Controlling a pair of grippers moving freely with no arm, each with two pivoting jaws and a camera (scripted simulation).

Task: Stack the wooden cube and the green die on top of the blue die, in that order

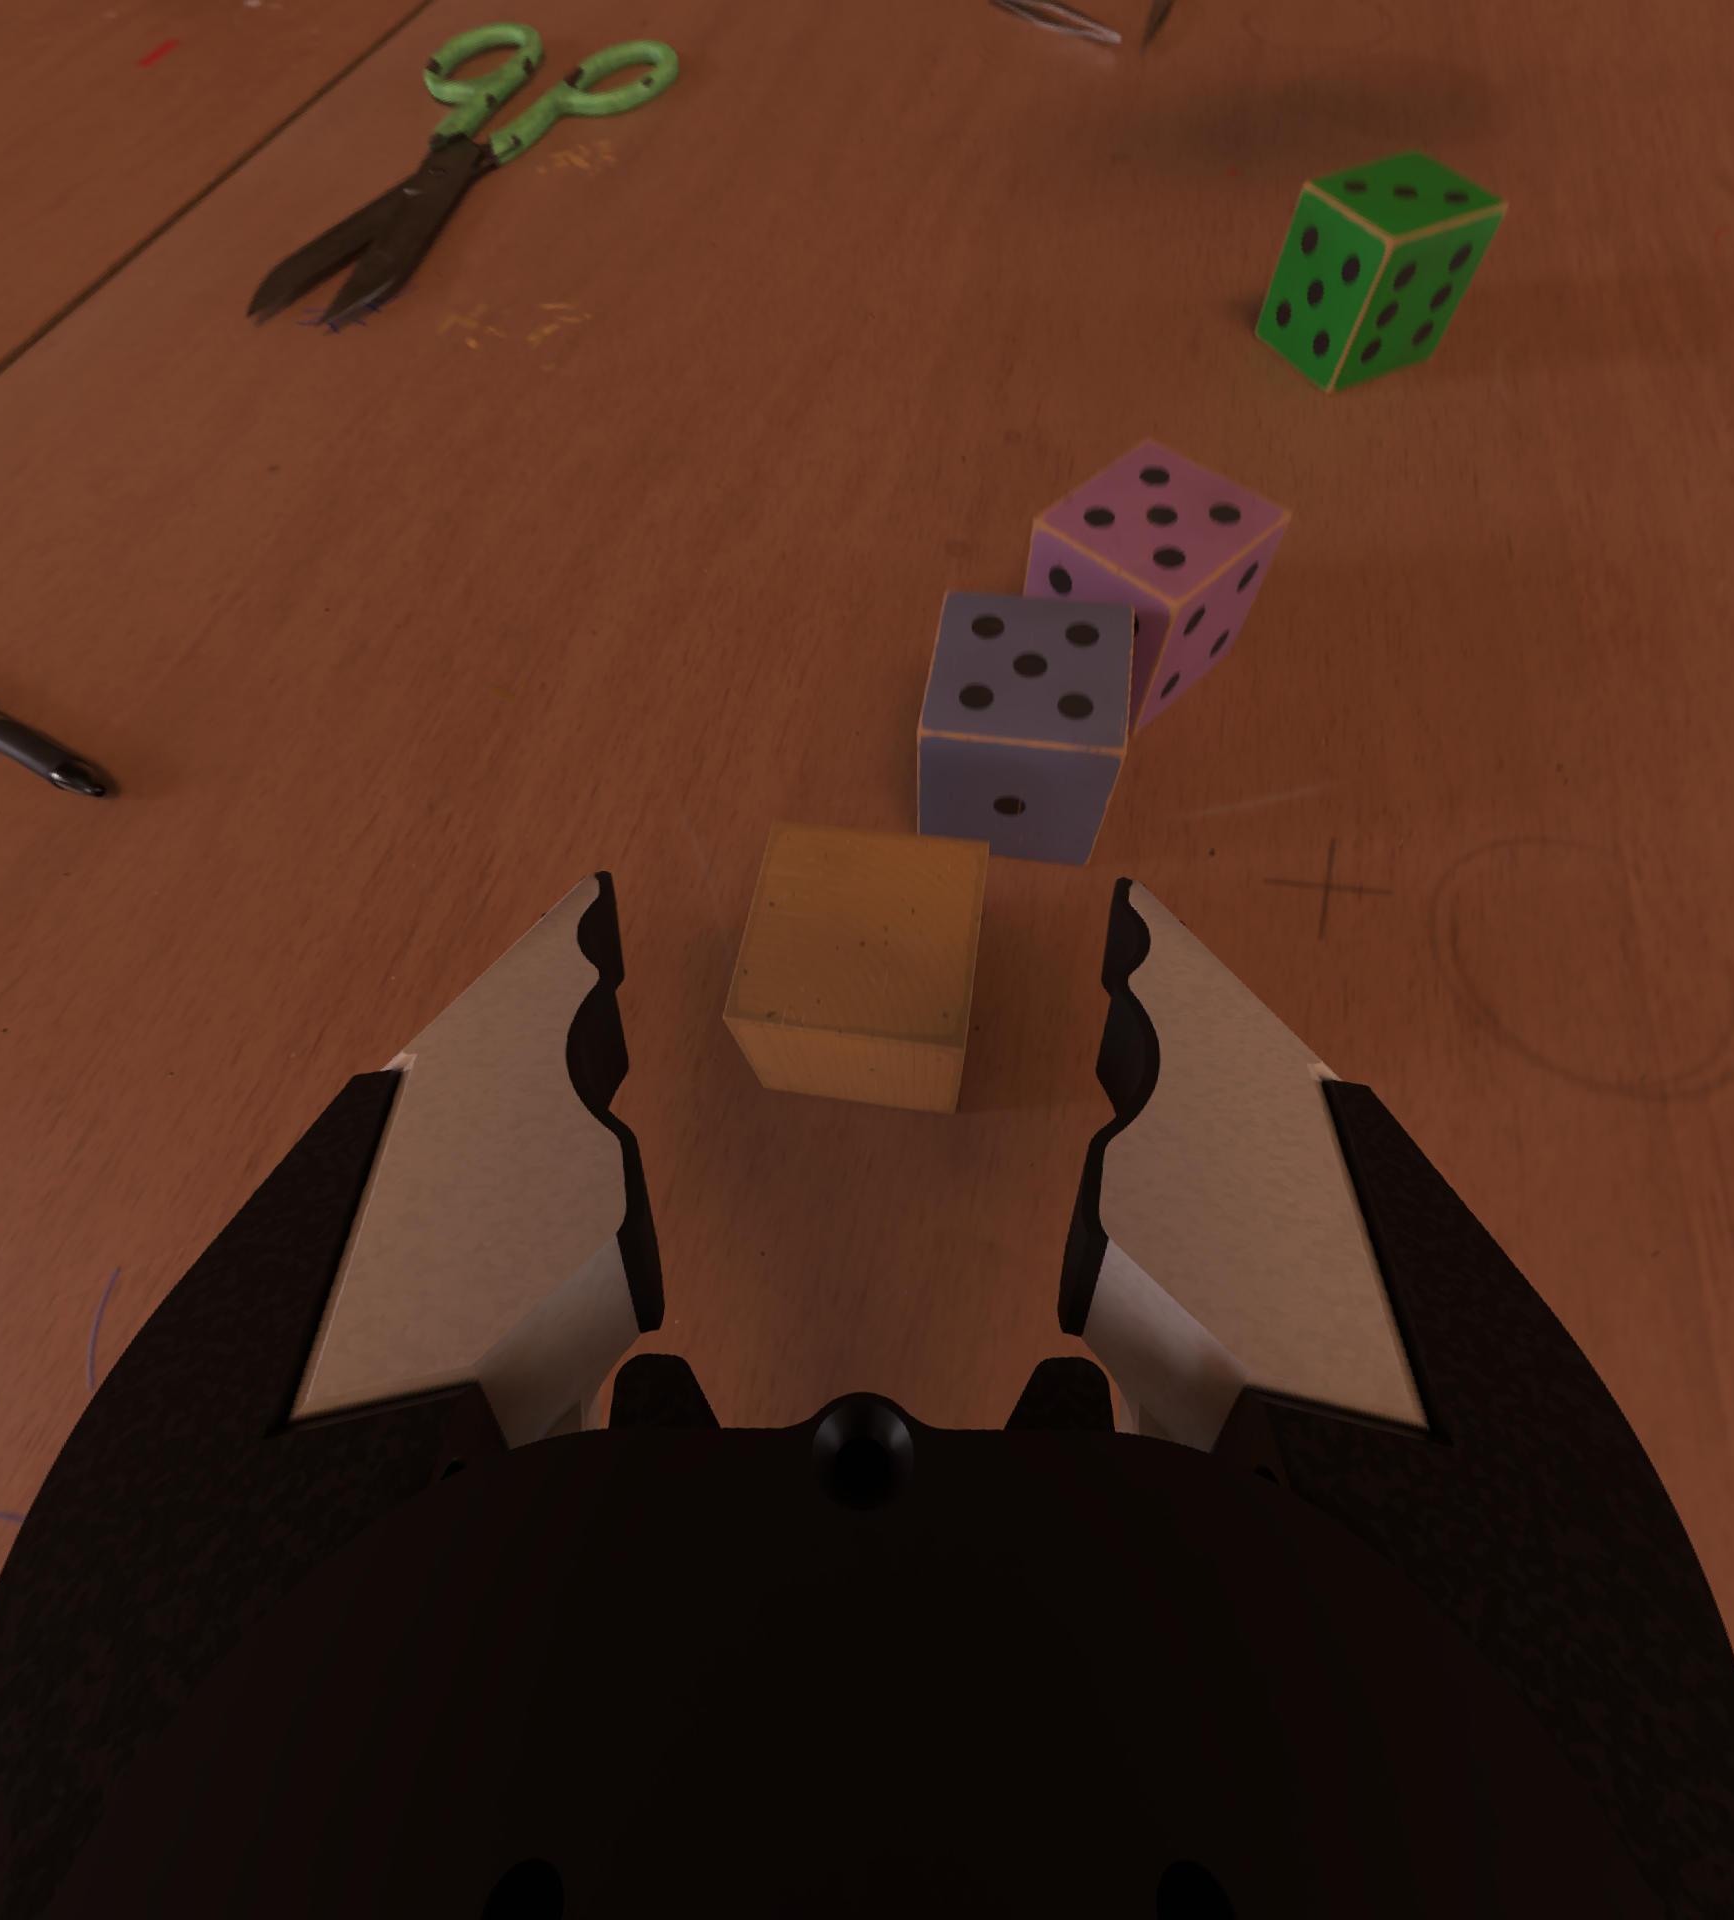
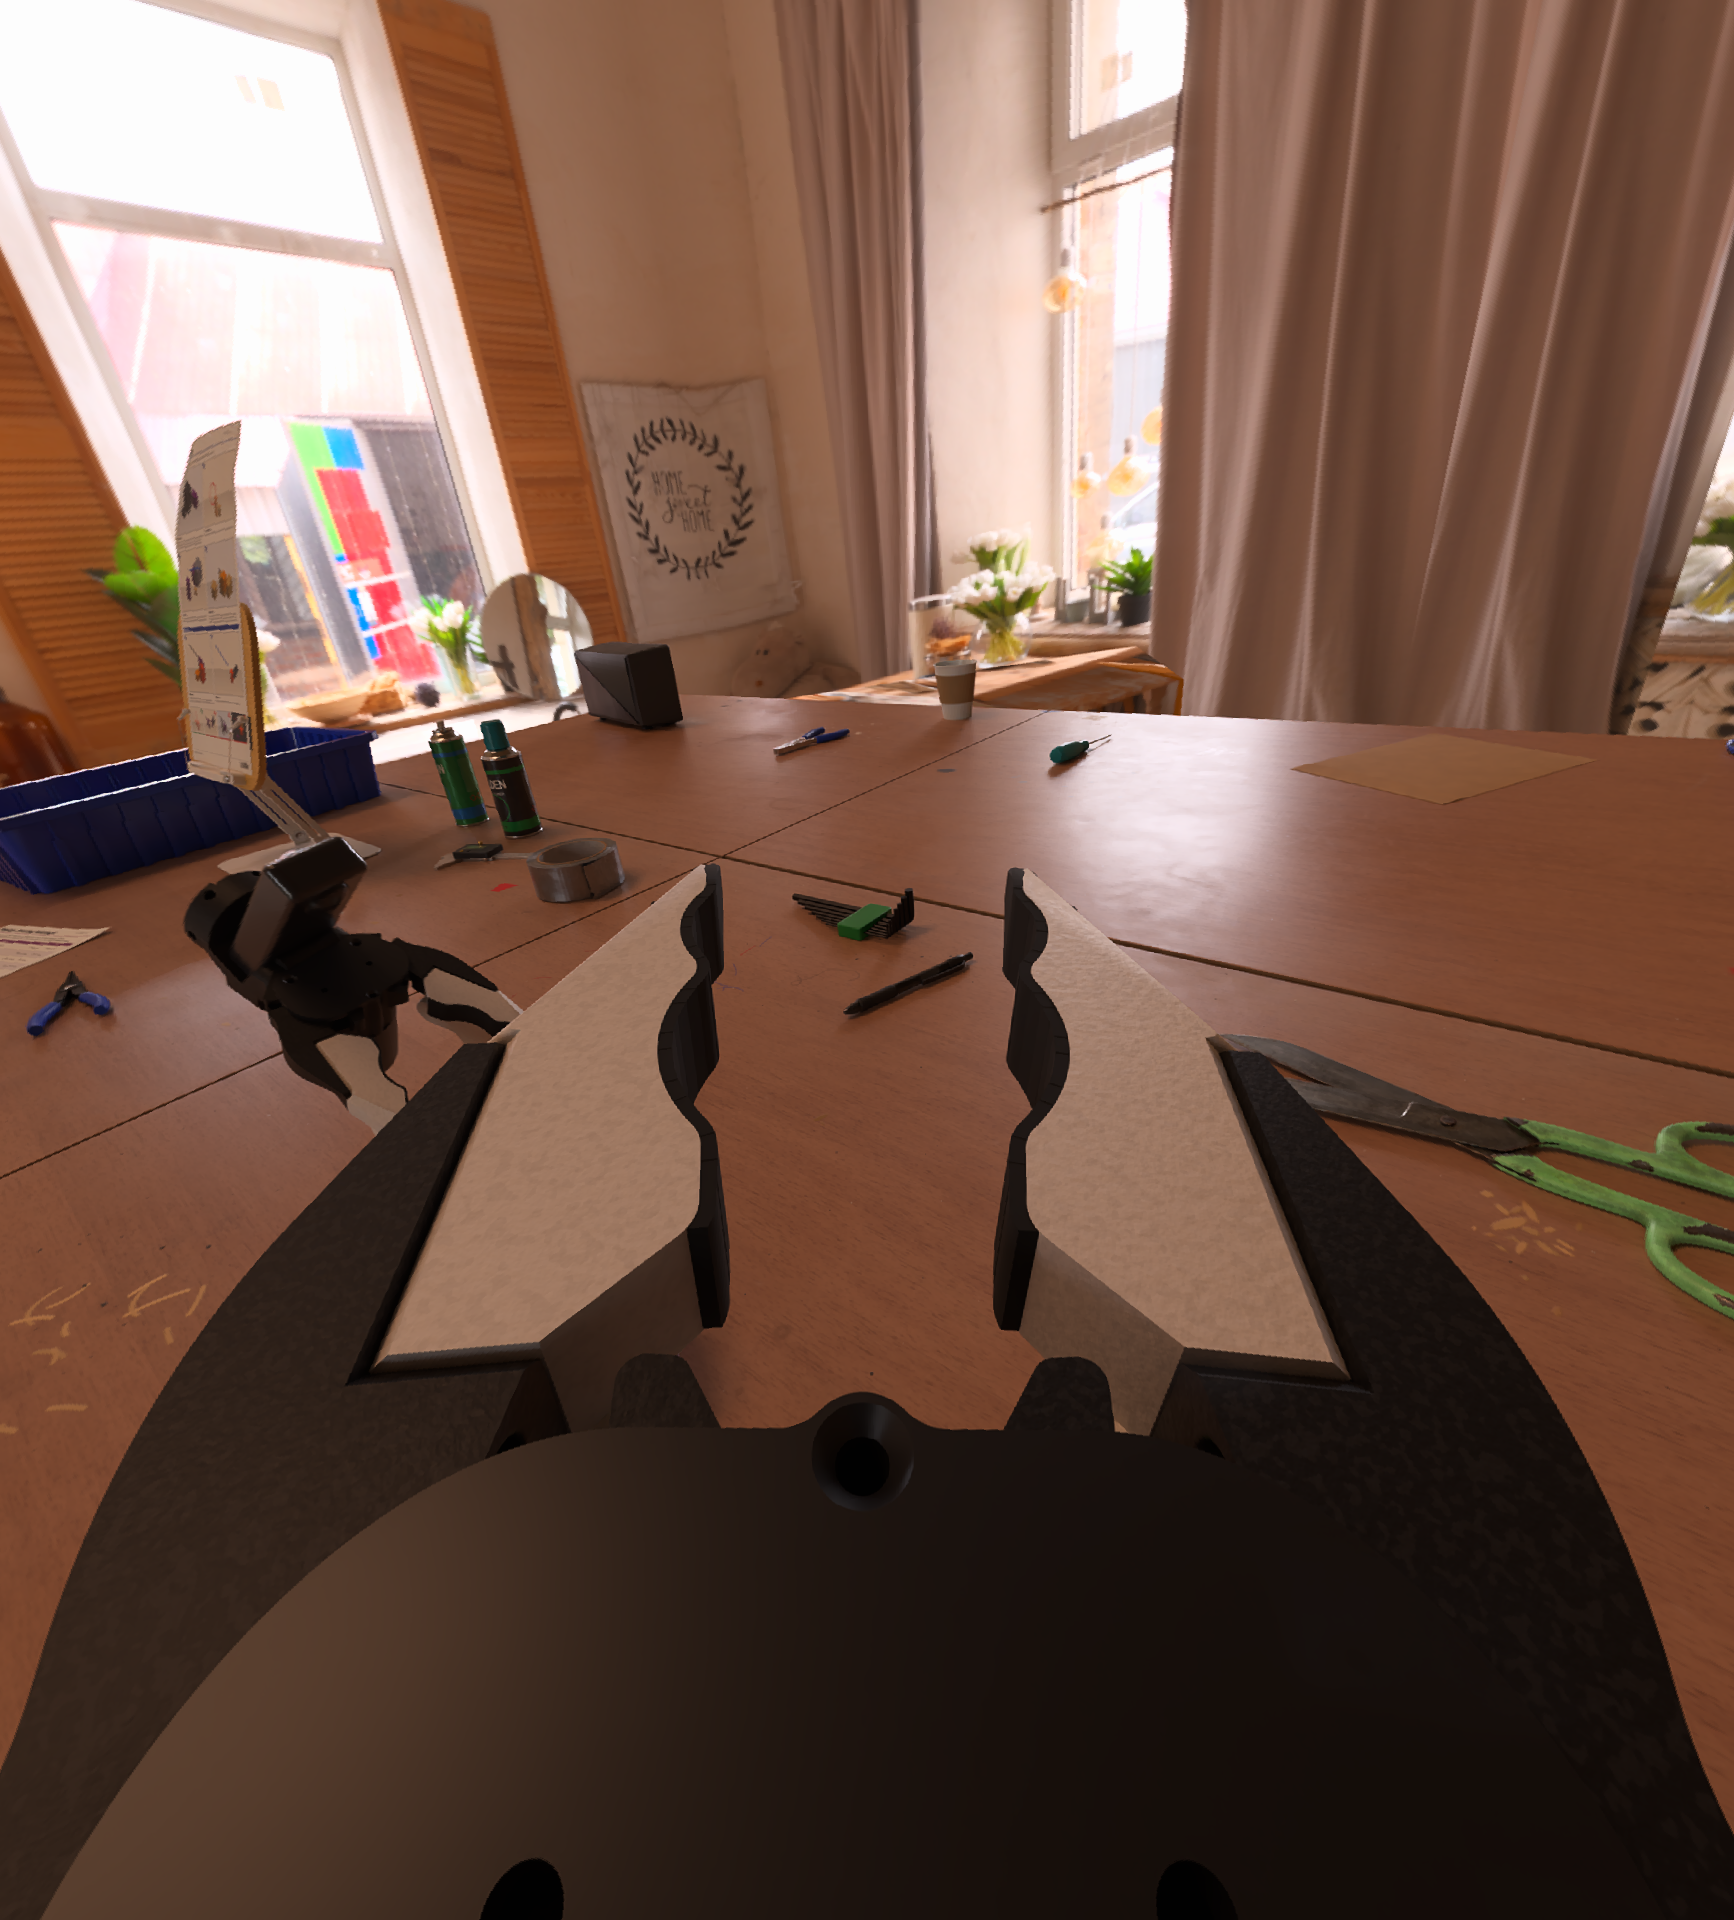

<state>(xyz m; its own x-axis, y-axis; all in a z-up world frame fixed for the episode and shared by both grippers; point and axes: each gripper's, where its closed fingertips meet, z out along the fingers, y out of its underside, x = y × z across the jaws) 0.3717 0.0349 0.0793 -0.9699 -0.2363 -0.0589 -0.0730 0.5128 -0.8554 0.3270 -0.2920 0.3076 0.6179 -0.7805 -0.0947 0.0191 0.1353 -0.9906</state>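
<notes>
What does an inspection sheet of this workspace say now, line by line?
Surface: brown wooden table, scratched and pen-marked.
Job's things: wooden cube, blue die and green die all on the table, nothing stacked; the cube lies just before the blue die.
Clutter: pink die behind the blue die; green-handled scissors; black pen; hex key set; tape roll; two spray cans; blue tray.
Grippers: left tool open, the cube between its fingertips, untouched; right tool open, empty.
Cables: nothing seen.
Surroundings: windows, wooden shutters, curtains, flowers.
</notes>
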